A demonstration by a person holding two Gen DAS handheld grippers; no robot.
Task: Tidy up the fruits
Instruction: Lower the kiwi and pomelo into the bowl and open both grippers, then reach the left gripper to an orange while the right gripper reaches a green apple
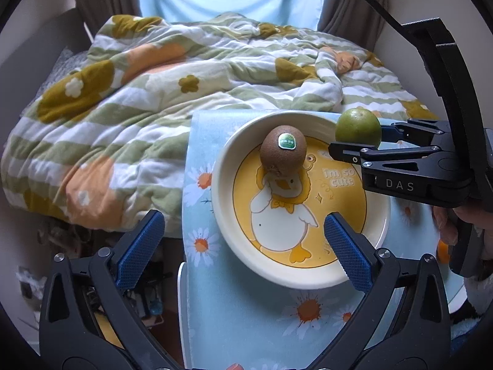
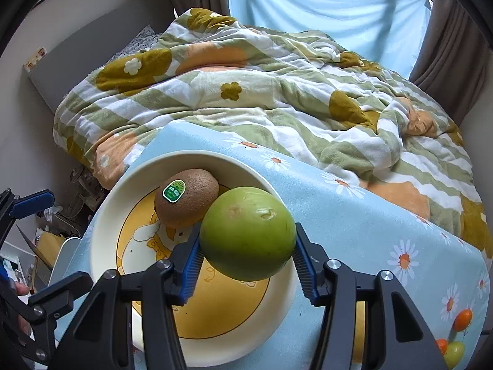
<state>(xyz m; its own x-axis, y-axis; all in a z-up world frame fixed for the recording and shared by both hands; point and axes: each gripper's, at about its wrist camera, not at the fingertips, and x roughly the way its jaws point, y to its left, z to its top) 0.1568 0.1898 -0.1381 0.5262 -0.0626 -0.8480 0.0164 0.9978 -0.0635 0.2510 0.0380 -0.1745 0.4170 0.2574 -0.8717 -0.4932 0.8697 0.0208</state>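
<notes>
**Green fruit gripped above plate**

Left gripper (image 1: 243, 246) at lower frame stood wide apart, holding nothing, over the duck-print plate (image 1: 222, 191). A kiwi (image 1: 283, 149) lay on the plate at centre.

Right gripper (image 2: 246, 254) at lower centre clamped the green fruit (image 2: 248, 232) over the plate (image 2: 104, 231), beside the kiwi (image 2: 188, 197).

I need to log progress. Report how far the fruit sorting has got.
Done: the kiwi lies on the duck plate. In hand: the right gripper grips a green fruit above the plate's rim. Left: setting it down. The left gripper is open, empty.
</notes>
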